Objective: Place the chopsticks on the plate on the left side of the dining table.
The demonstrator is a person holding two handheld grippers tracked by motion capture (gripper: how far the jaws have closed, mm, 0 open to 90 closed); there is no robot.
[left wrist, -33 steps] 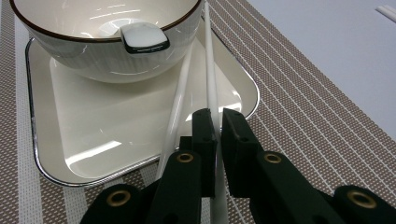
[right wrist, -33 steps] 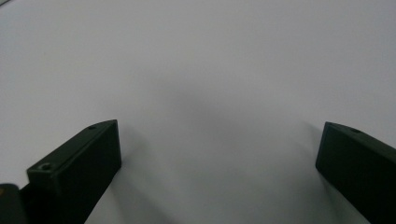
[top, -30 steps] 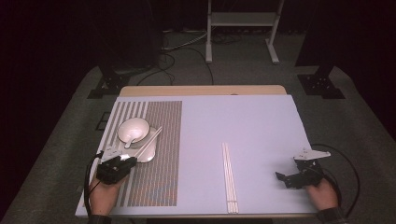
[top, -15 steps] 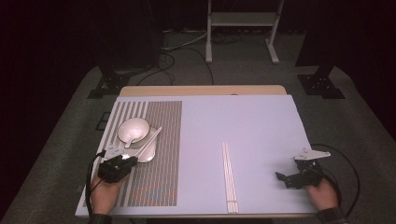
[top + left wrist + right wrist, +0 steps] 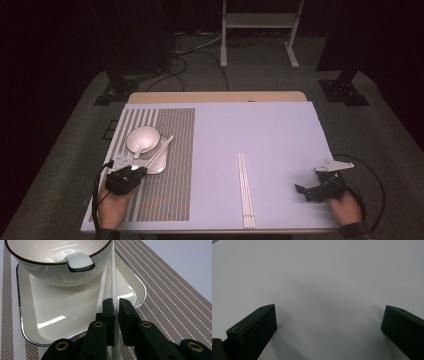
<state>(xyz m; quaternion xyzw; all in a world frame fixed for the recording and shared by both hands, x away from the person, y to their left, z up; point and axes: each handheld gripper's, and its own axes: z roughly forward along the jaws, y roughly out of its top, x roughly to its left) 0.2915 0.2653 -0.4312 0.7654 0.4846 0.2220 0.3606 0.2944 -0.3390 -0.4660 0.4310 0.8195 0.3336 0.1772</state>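
1. Left gripper (image 5: 114,308) clamped on a single white chopstick (image 5: 114,277), jaws pressed against it from both sides with almost no gap.
2. Chopstick running forward from the jaws, over the near right corner of the square cream plate (image 5: 62,322), past the right side of the bowl (image 5: 50,267); touching the bowl or just beside it, impossible to tell.
3. Bowl white with a thin dark rim, standing on the plate toward its far side, with a white spoon (image 5: 77,262) lying inside, handle end resting on the near rim.
4. Plate sitting on a brown-and-white striped placemat (image 5: 170,165) at the left of the pale table (image 5: 260,130).
5. In the high view, left gripper (image 5: 136,171) held low at the near edge of the plate (image 5: 156,167), chopstick (image 5: 161,150) slanting up and to the right beside the bowl (image 5: 142,139).
6. More white chopsticks (image 5: 245,190) lying together on the bare table near its front edge, right of the placemat, well apart from both grippers.
7. Right gripper (image 5: 306,191) spread wide with nothing between the jaws, held by a hand (image 5: 346,209) at the near right of the table.
8. In the right gripper view, right gripper (image 5: 329,322) over plain table surface, two black jaws far apart.
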